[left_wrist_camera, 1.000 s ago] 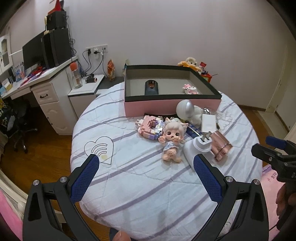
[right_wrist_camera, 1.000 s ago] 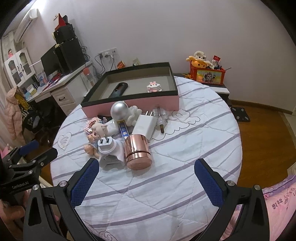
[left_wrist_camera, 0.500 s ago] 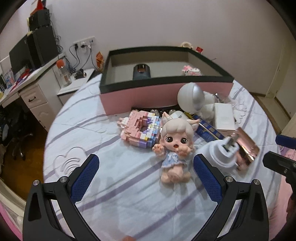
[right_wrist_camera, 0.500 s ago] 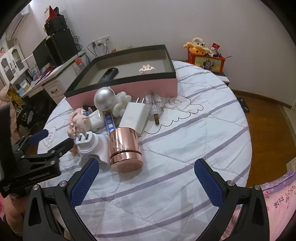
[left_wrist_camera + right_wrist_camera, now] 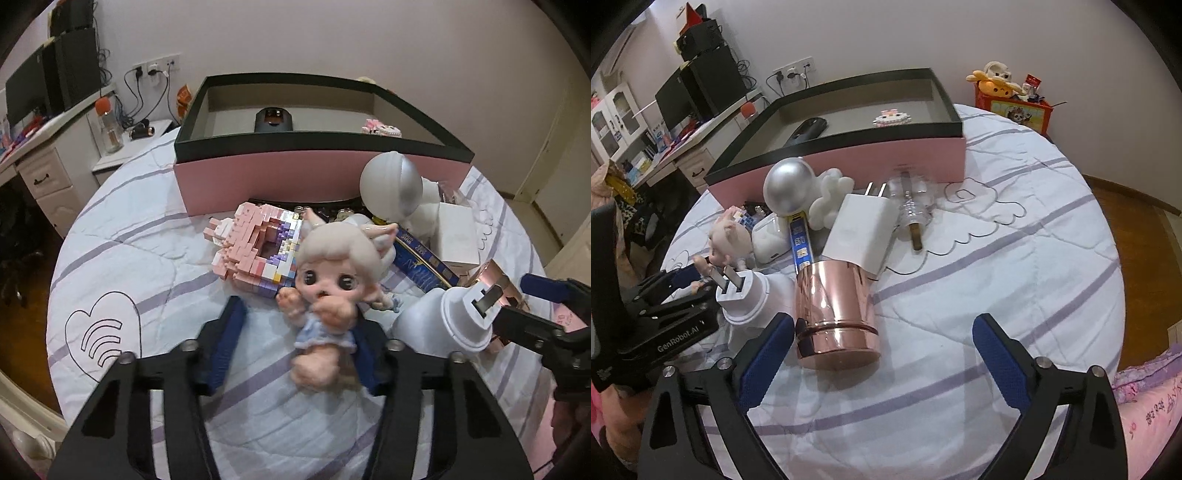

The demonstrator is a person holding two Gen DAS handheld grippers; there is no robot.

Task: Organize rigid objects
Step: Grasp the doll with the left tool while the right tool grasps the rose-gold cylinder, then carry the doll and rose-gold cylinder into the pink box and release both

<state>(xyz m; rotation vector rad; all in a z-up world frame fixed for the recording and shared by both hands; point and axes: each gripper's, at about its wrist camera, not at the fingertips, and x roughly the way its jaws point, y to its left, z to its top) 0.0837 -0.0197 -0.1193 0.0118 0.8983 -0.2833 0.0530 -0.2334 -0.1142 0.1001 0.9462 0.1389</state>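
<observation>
Closing my left gripper around the doll, I see its fingers narrowed about her lower body, though blur hides whether they grip. She lies on the quilted bench before the pink box. My right gripper holds its fingers wide apart, straddling the rose-gold cylinder.

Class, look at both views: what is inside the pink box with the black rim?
Inside the pink box lie a dark oval device and a small pink-and-white block model. Its near wall hides the floor closest to the cameras, so more may lie there.
</observation>
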